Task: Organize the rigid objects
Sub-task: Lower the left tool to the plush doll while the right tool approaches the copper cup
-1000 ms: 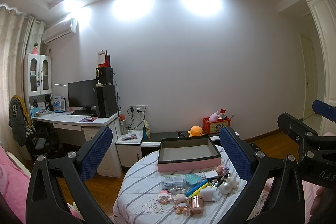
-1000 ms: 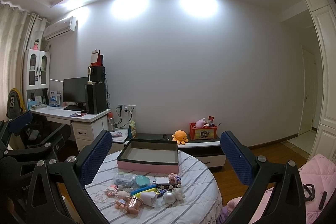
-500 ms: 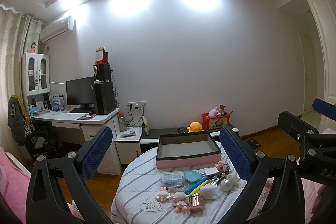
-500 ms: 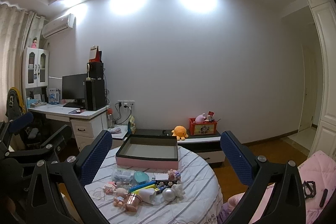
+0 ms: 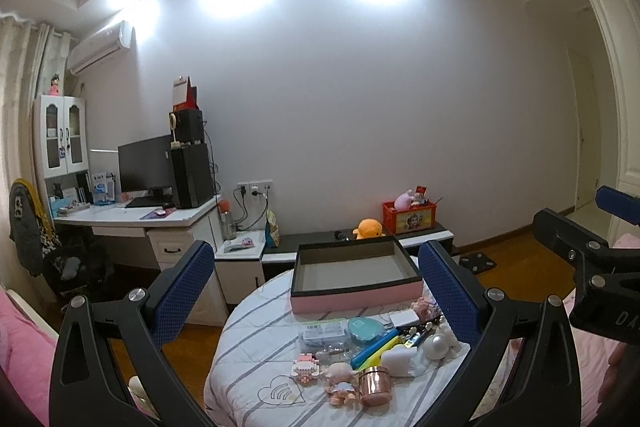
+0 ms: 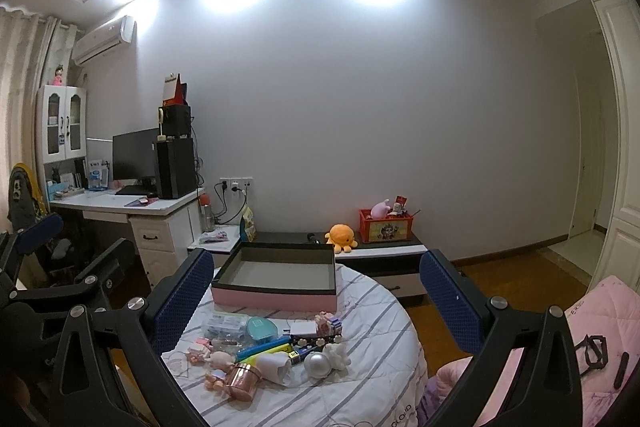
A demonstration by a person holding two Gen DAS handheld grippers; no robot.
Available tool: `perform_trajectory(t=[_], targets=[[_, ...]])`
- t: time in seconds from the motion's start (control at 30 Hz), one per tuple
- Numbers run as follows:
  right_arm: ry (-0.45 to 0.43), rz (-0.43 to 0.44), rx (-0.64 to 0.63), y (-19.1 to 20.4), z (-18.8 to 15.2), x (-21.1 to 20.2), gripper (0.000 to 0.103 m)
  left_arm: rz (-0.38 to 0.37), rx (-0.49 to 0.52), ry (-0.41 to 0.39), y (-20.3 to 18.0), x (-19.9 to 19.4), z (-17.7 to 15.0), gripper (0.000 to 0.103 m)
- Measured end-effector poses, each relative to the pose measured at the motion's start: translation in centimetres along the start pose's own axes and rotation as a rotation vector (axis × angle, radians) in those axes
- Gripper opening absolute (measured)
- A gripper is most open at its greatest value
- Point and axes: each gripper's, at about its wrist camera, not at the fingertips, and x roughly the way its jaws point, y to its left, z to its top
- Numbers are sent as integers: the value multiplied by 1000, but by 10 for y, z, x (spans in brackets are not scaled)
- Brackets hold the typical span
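Your left gripper hangs above the near edge of the round table, its blue-padded fingers spread wide with nothing between them. On the striped cloth, starting at the left of the cluster, a small pink block figure lies beside a little doll, which is just beside a rose-gold cylinder. Behind these sits a clear plastic packet, then a teal oval case, with blue and yellow markers slanting in front of it. To their right are a white block, a pearly ball and a small white box. At the back of the table stands the pink tray with dark inner walls; it is open and nothing shows inside it. All the small things lie outside it, in front of its near wall.

Your right gripper is also held above the table, its fingers spread apart around empty air. In its view the same tray sits at the far side of the table, the cylinder and ball nearest you. Part of your left gripper's frame shows at that view's left edge.
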Motion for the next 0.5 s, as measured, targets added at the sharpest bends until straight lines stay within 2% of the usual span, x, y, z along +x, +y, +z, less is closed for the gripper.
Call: perform_trajectory(t=[0.13, 0.23, 0.43, 0.5], targets=[[23, -6, 5, -5, -9, 14, 103, 14, 5, 38, 3, 19, -13, 103], [61, -16, 6, -12, -21, 31, 103, 33, 7, 97, 6, 40, -28, 103], [175, -13, 18, -31, -61, 75, 103, 17, 26, 227, 11, 79, -83, 103], [215, -7, 13, -34, -76, 86, 103, 19, 32, 292, 17, 91, -105, 103]])
